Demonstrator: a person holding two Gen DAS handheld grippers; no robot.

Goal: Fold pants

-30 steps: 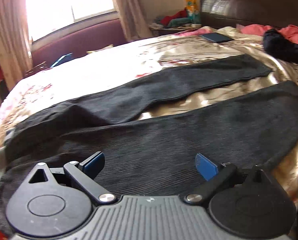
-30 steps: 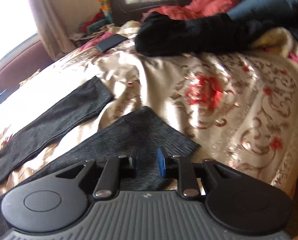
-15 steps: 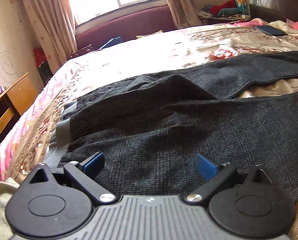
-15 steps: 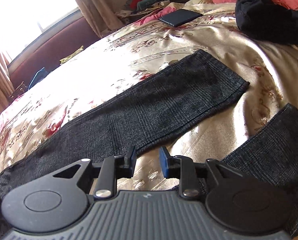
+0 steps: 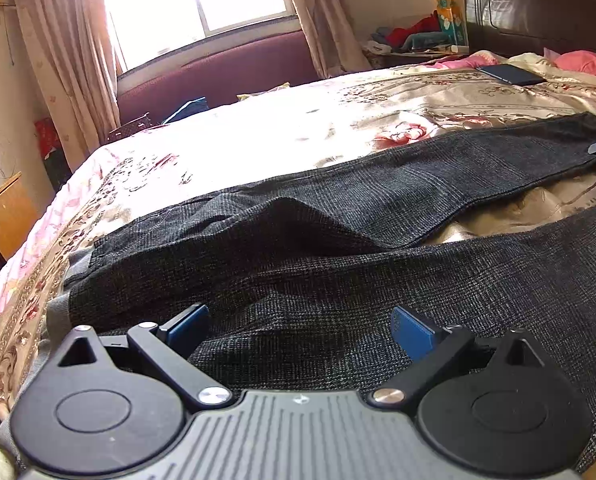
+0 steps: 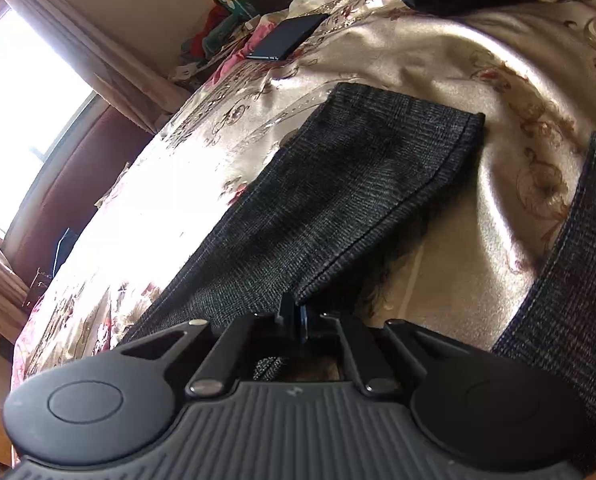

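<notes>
across the gold floral satin bedspread point(image 5: 398, 120) the dark grey woven pants point(image 5: 338, 248) lie flat, legs spread apart toward the dark wooden headboard point(image 5: 538, 4). the left gripper point(image 5: 300, 330) hovers over the seat near the grey waistband point(image 5: 58, 304), jaws wide and holding nothing. the right gripper point(image 6: 294, 314) has its jaws pinched together on the seamed edge of the far trouser leg point(image 6: 358, 200), near its hem. a flat black phone point(image 6: 288, 38) rests on the bedspread beyond that hem
</notes>
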